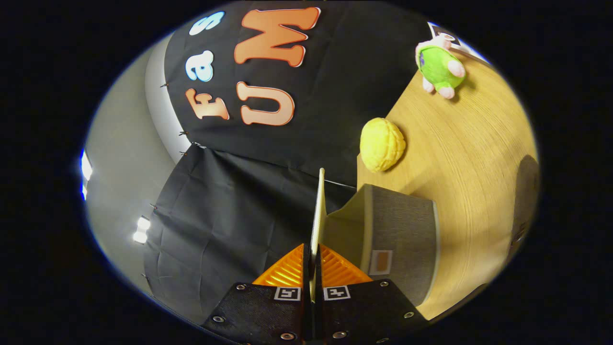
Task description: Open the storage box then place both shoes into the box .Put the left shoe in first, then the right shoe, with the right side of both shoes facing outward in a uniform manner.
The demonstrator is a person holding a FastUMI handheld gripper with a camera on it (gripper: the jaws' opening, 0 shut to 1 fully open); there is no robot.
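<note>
Left to right, w/ the view tipped on its side. Far left is a grey wall w/ bright lights, then the black cloth wall of the booth.

In the middle, the gripper (pixel 315 261) has its two orange fingers (pixel 282 273) pinched tight on a thin cream lid (pixel 321 206). We see the lid edge-on, and it sticks out ahead of the fingers. The lid looks lifted up off the box, so the box is being opened.

Just right of the fingers is the grey storage box (pixel 400 239), w/ a small tag on its front. Its cream inside wall shows next to the lid. It looks bare there, but most of the inside is hidden.

The box sits on the worktop (pixel 469 158). Beyond the box is a bumpy yellow toy (pixel 382 144), and far off a green plush toy (pixel 439 67). No shoes can be seen.

So I think it's step 1, abt half done: lid up, not let go yet. Left to do: finish opening, put in the left shoe, then the right shoe, both w/ right sides facing out.
</note>
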